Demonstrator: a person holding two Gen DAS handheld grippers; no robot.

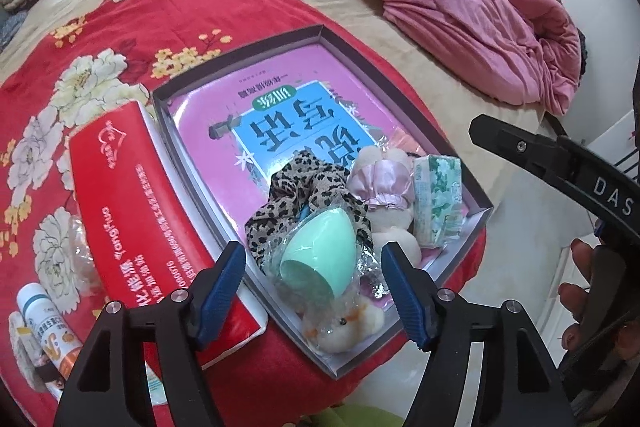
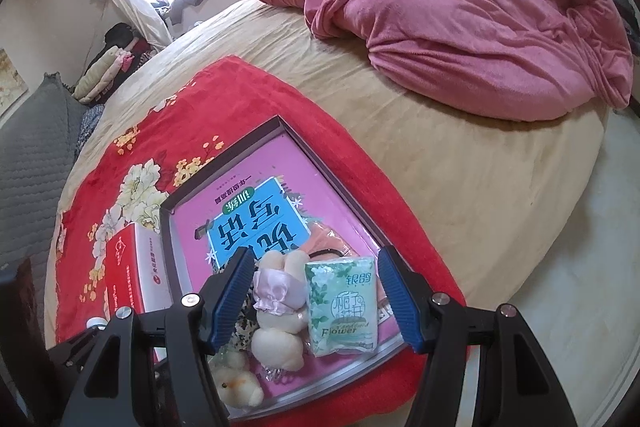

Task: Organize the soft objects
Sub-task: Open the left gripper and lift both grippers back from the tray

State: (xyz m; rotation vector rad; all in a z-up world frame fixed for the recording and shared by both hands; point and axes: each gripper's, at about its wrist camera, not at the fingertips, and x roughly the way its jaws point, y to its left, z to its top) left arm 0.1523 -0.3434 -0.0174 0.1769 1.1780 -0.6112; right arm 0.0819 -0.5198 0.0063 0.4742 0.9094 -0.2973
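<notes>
A shallow grey box (image 1: 168, 115) with a pink book inside lies on a red floral blanket on the bed. In its near end are a mint egg-shaped sponge in clear wrap (image 1: 320, 259), a leopard scrunchie (image 1: 296, 187), a cream plush with a pink bow (image 1: 380, 187), a small plush chick (image 1: 344, 327) and a green tissue pack (image 1: 436, 203). My left gripper (image 1: 314, 291) is open, its fingers either side of the sponge. My right gripper (image 2: 316, 301) is open above the cream plush (image 2: 276, 311) and tissue pack (image 2: 340, 311).
A red tissue box (image 1: 132, 211) lies left of the grey box, with a small white bottle (image 1: 44, 331) nearer the blanket's edge. A rumpled pink quilt (image 2: 460, 27) fills the far right of the bed. The bed's edge and floor lie to the right.
</notes>
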